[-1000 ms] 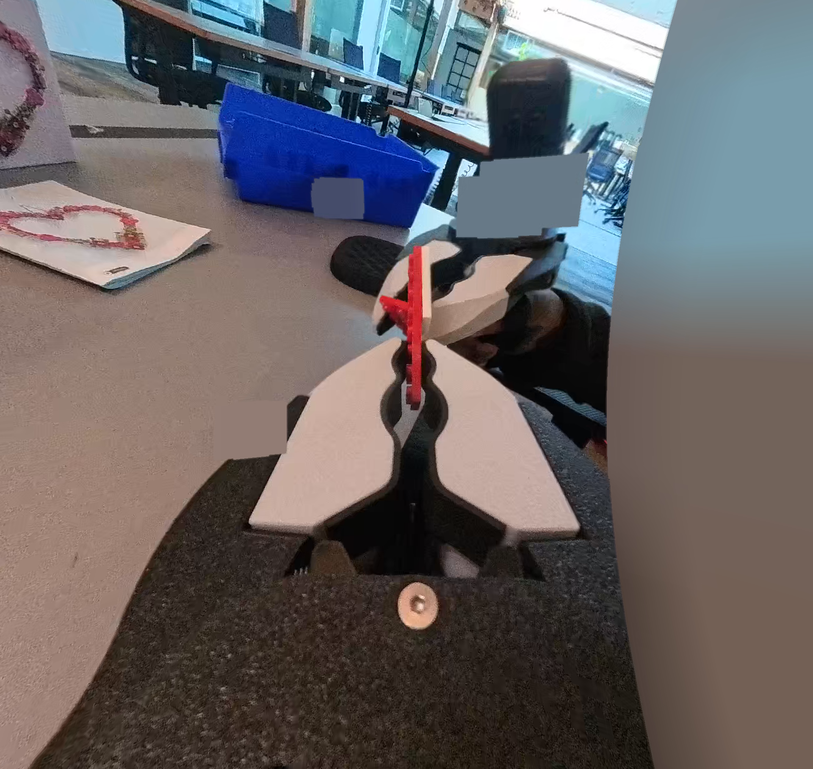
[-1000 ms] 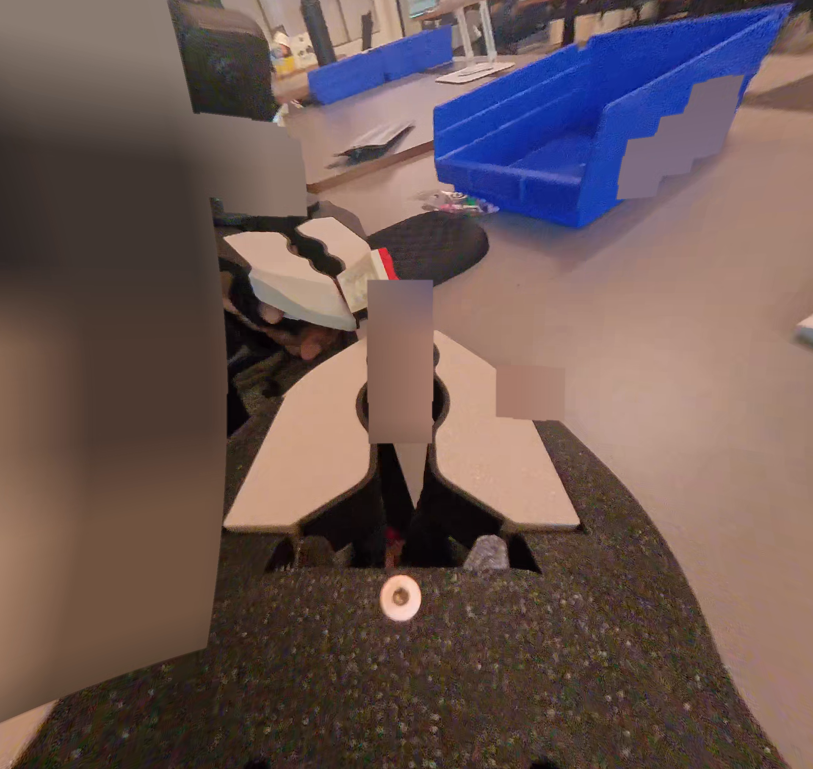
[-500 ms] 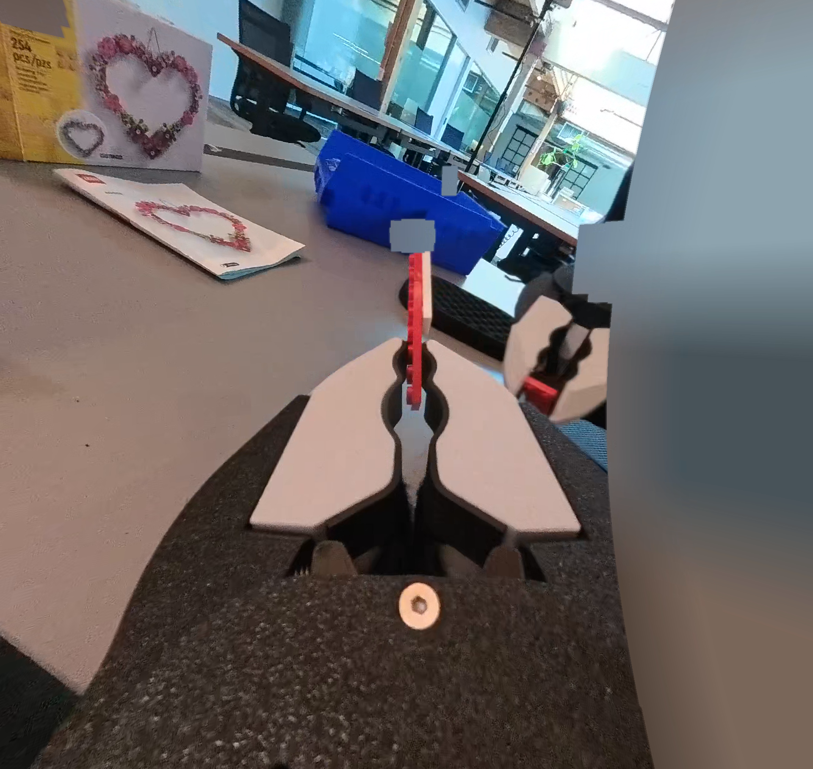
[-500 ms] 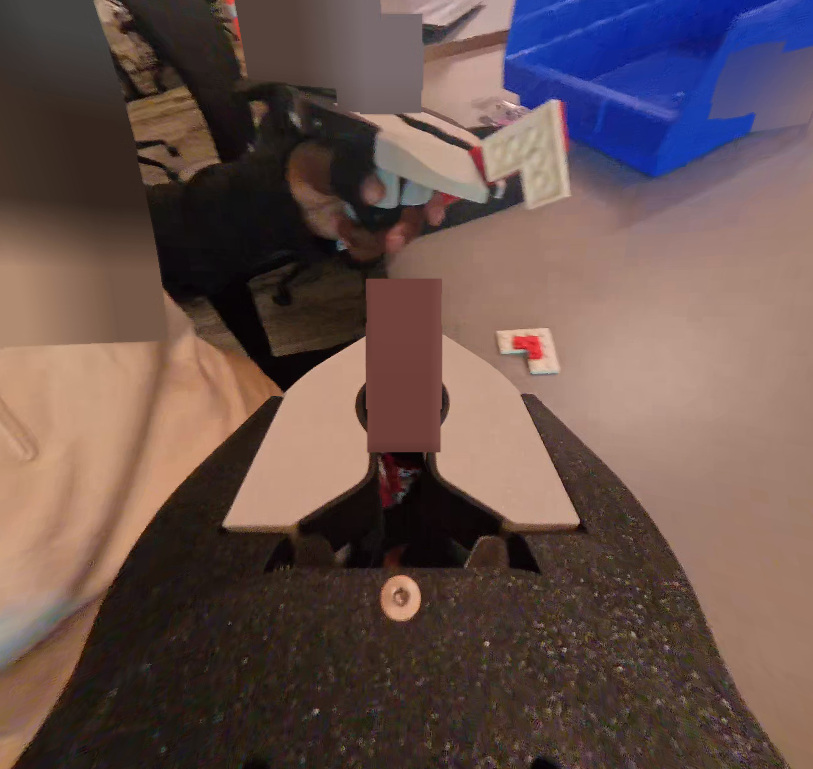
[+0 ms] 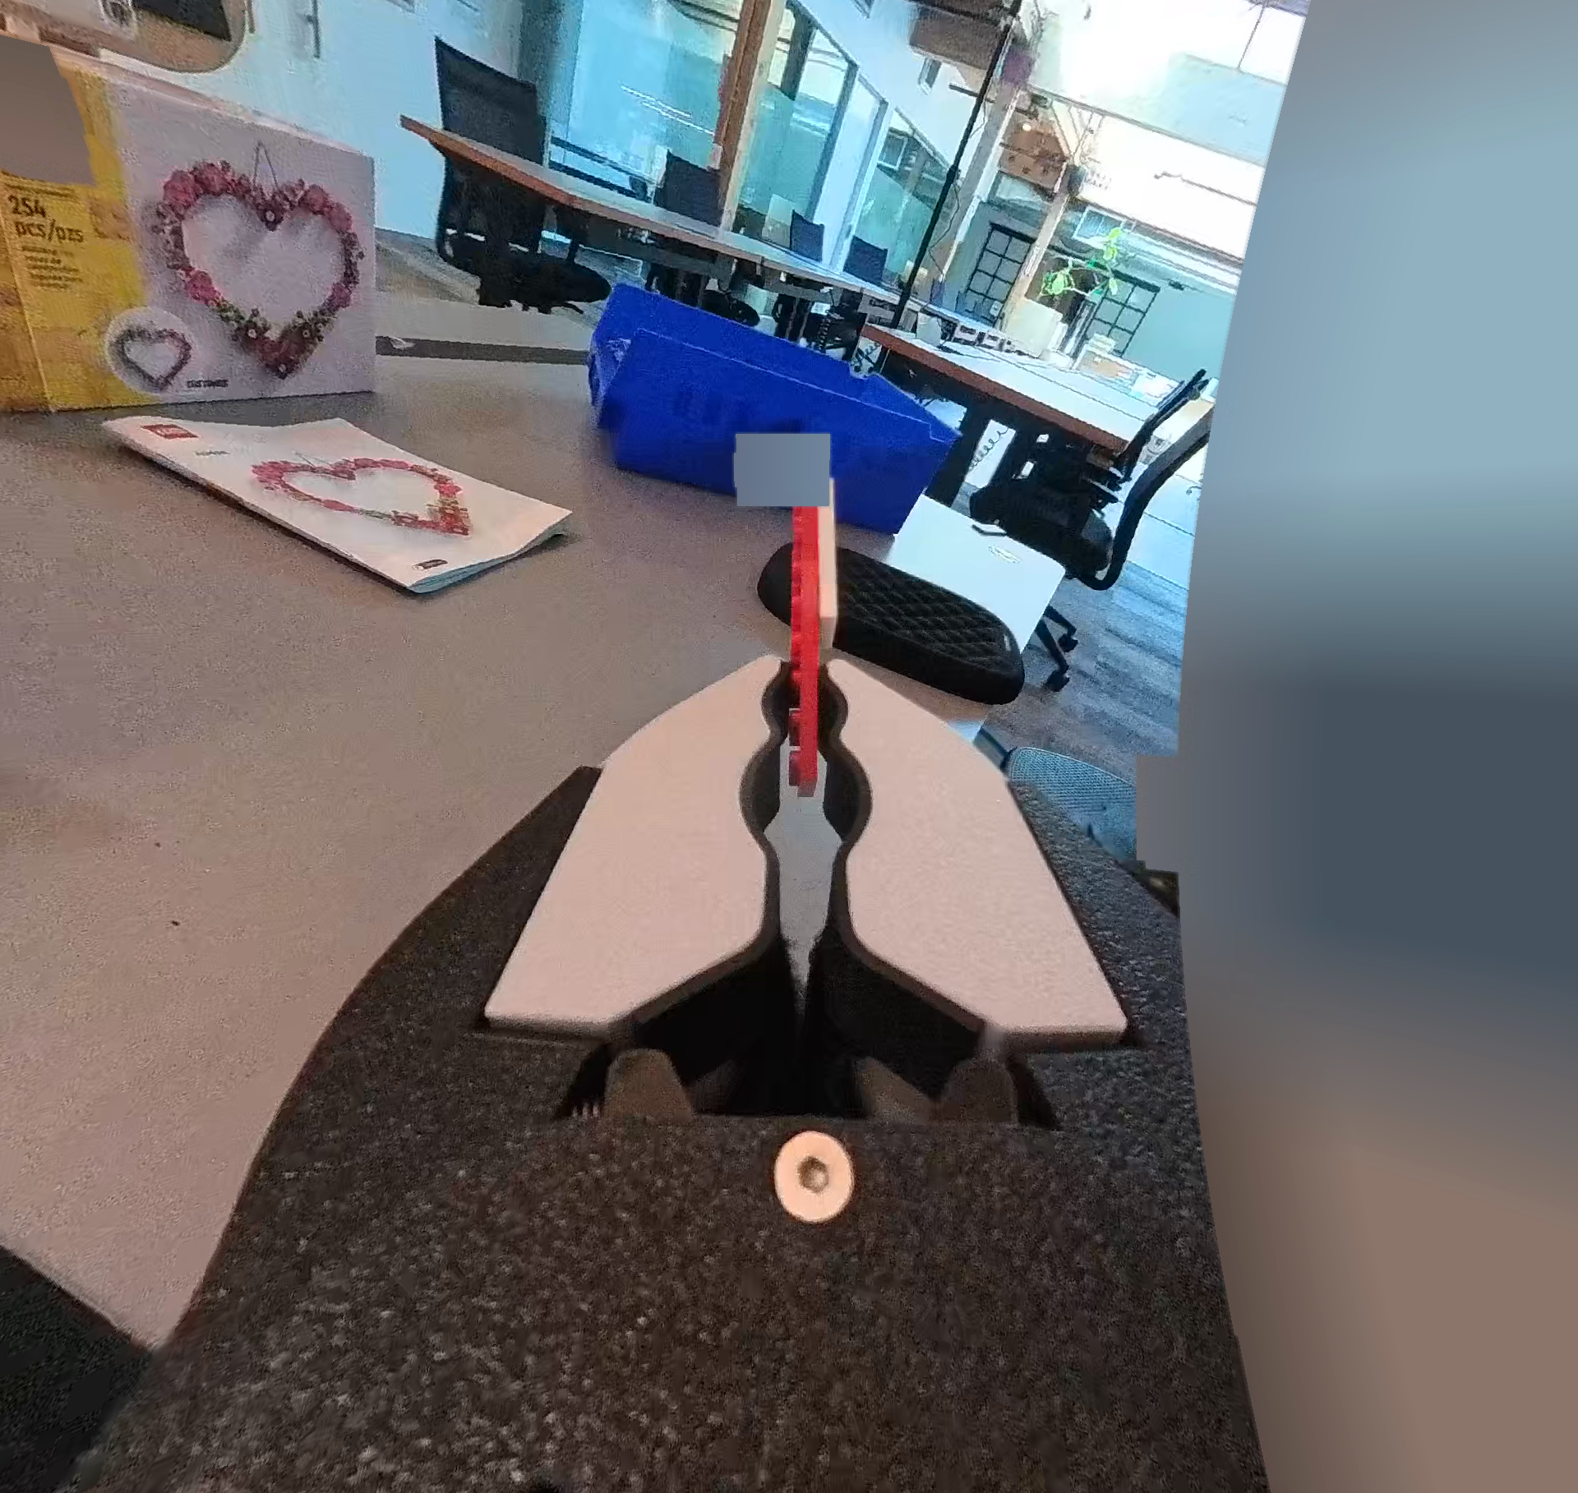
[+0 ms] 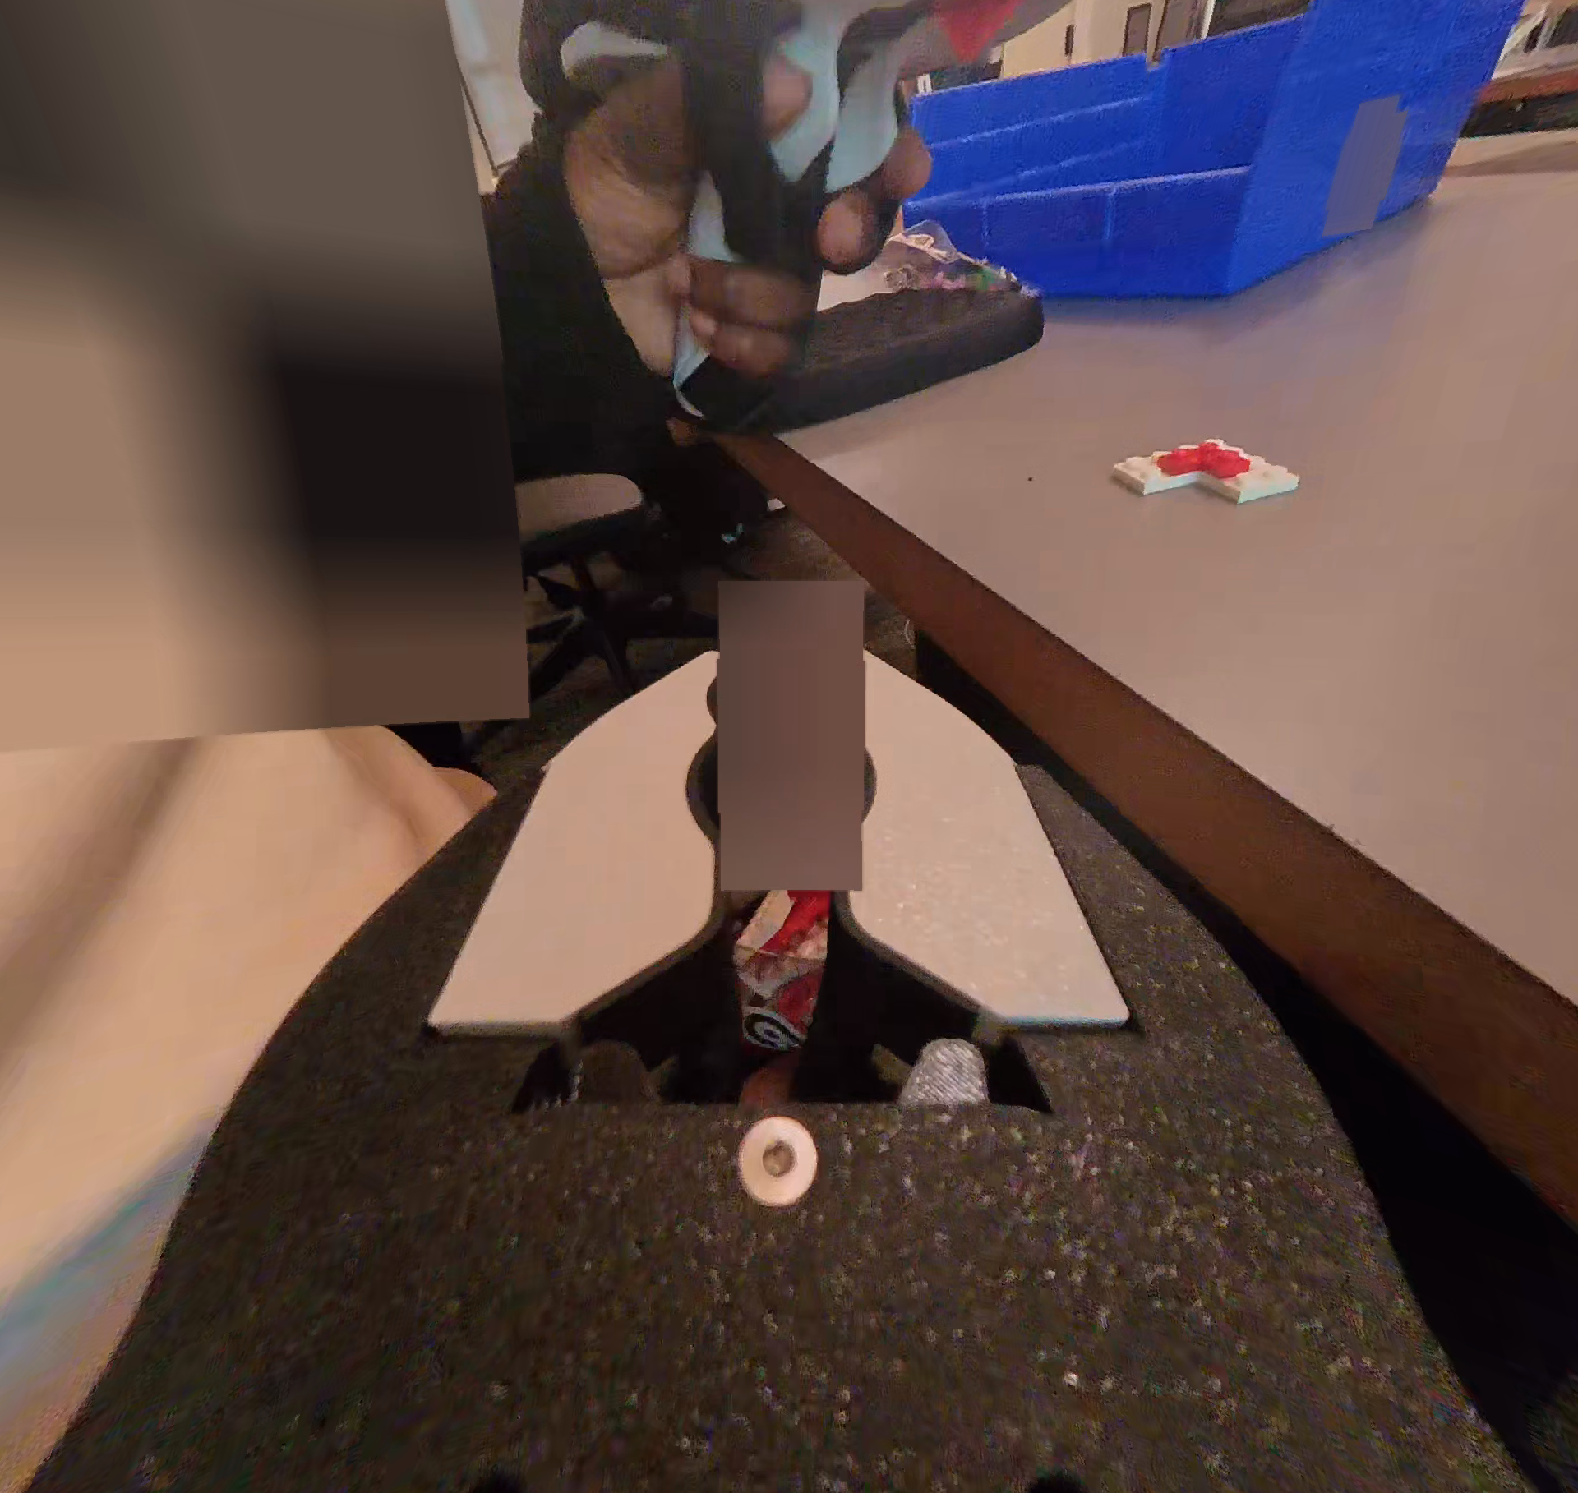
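left claw (image 5: 806, 667) clenched on red-and-white brick plate (image 5: 811, 598), held upright above worktop (image 5: 256, 726) | right claw (image 6: 790, 675) off worktop edge, grip state can't tell

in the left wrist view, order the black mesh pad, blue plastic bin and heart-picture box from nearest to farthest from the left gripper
1. Black mesh pad, just ahead of the left gripper, slightly right.
2. Blue plastic bin, behind the pad.
3. Heart-picture box, far left, standing.

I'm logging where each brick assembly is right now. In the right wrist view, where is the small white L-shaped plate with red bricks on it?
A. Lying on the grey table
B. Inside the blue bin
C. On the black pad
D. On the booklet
A: the white L-shaped plate lies flat on the grey table, apart from the blue bin and the black pad.
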A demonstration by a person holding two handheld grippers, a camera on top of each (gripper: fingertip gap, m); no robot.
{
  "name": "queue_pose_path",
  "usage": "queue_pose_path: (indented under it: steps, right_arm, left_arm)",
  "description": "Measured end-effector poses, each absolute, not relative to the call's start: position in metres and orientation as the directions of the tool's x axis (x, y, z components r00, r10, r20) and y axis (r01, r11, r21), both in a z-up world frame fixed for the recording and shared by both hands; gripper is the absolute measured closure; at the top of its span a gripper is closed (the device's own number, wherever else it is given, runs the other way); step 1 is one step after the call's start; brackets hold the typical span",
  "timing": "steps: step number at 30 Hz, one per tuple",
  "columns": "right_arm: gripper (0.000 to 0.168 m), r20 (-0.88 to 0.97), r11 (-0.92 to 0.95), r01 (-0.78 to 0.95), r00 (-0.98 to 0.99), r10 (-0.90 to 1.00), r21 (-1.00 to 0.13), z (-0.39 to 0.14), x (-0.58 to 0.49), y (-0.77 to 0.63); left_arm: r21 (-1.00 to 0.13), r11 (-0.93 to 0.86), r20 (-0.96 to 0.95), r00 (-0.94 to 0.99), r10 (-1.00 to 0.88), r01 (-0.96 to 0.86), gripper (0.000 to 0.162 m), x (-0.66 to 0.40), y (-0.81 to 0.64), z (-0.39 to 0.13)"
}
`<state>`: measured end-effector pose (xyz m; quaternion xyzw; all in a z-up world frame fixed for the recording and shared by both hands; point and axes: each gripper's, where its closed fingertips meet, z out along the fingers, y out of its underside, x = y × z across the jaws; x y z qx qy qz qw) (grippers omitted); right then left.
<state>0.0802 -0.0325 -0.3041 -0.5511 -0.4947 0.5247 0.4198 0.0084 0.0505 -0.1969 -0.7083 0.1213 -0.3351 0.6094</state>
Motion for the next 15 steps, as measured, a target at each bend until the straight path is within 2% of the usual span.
queue_pose_path:
  steps: [7, 10, 13, 15]
  right_arm:
    - [0.135, -0.025, -0.022, 0.245, -0.010, 1.000, -0.969, -0.321, 0.088, -0.026]
    - [0.135, 0.180, 0.171, 0.232, 0.019, 0.983, -0.957, -0.282, 0.091, -0.007]
    - [0.134, 0.479, 0.431, 0.304, 0.103, 0.872, -0.849, -0.233, 0.087, 0.026]
    - [0.133, 0.560, 0.501, 0.347, 0.089, 0.824, -0.793, -0.214, 0.078, 0.037]
  left_arm:
    - [-0.943, -0.240, 0.329, 0.744, -0.582, 0.229, 0.158, 0.006, 0.051, -0.200]
    - [-0.935, -0.287, 0.341, 0.741, -0.579, 0.207, 0.158, 0.010, 0.051, -0.211]
    - [-0.926, -0.319, 0.363, 0.716, -0.596, 0.204, 0.158, 0.019, 0.049, -0.215]
    - [-0.946, -0.288, 0.306, 0.716, -0.628, 0.152, 0.158, 0.025, 0.046, -0.215]
